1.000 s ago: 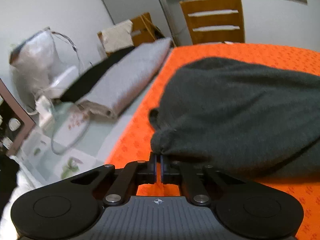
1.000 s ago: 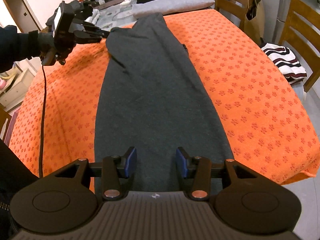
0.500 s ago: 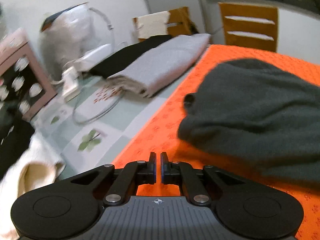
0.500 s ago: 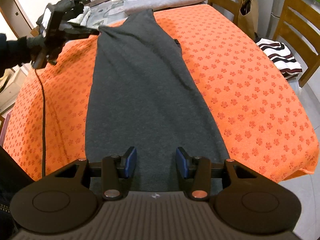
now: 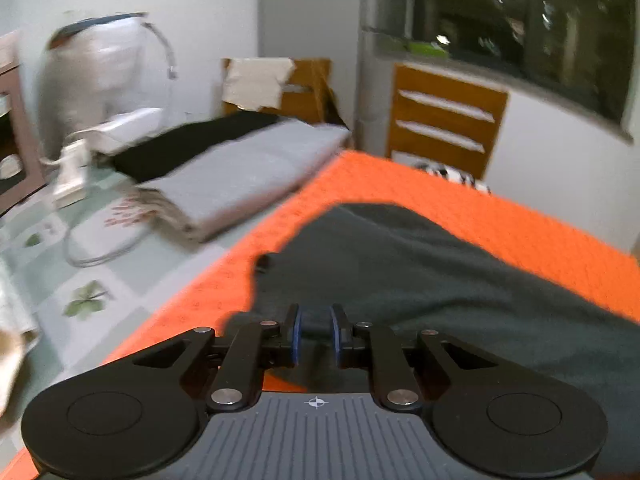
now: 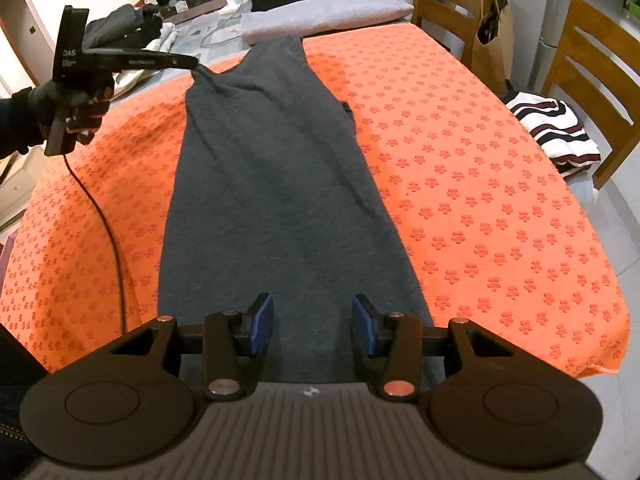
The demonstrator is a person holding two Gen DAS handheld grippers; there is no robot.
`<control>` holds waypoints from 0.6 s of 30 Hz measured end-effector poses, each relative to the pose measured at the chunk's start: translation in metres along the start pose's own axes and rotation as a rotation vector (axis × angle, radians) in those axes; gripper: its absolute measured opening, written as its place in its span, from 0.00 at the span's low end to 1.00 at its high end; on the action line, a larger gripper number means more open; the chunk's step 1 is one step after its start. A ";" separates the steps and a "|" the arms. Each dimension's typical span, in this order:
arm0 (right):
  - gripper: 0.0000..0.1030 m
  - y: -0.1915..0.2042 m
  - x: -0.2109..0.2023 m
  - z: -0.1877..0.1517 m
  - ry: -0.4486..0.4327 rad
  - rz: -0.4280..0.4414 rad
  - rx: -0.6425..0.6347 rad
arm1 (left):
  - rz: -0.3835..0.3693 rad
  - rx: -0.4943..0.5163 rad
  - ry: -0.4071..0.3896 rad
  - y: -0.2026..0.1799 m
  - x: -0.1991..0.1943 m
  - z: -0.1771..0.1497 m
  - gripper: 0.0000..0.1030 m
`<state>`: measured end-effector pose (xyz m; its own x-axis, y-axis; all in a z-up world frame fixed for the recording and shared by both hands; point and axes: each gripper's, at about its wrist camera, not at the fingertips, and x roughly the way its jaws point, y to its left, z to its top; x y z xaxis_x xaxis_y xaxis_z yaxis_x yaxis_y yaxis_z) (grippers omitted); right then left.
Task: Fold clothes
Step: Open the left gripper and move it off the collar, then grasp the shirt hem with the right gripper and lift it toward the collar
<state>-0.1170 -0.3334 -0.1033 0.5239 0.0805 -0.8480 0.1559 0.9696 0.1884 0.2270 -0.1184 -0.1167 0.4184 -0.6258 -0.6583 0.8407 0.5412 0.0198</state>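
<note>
A dark grey garment (image 6: 276,184) lies stretched lengthwise on the orange patterned cloth (image 6: 480,184) over the table. My left gripper (image 5: 315,336) has its jaws a little apart with the garment's far-left corner (image 5: 360,280) between the pads. In the right wrist view the left gripper (image 6: 194,65) touches that raised corner. My right gripper (image 6: 313,330) is wide open and empty, above the garment's near end.
Folded grey and black cloth (image 6: 324,14) lies past the table's far end. A striped garment (image 6: 556,130) rests on a wooden chair (image 6: 592,80) at right. The left gripper's cable (image 6: 108,216) trails over the orange cloth. A plug adapter (image 5: 72,172) sits on the floral surface.
My left gripper let go of the corner, drew away, then came back and its jaws opened a little around the corner. The garment looks longer and flatter. My right gripper stayed open.
</note>
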 end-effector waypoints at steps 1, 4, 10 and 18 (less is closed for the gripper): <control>0.48 -0.001 -0.001 -0.001 0.000 -0.004 0.002 | 0.034 0.004 0.023 -0.003 0.008 -0.003 0.17; 0.48 -0.006 -0.003 -0.006 -0.005 -0.016 0.016 | 0.151 -0.008 0.085 -0.003 0.029 -0.012 0.18; 0.48 -0.026 -0.021 -0.021 -0.044 -0.050 0.046 | 0.260 -0.185 0.033 0.020 0.006 -0.011 0.20; 0.48 -0.065 -0.047 -0.047 -0.068 -0.039 0.038 | 0.339 -0.310 -0.073 0.003 -0.072 -0.006 0.23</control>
<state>-0.1912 -0.3891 -0.0985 0.5722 0.0255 -0.8197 0.2088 0.9620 0.1757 0.1973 -0.0679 -0.0740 0.6843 -0.4164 -0.5986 0.5142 0.8576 -0.0087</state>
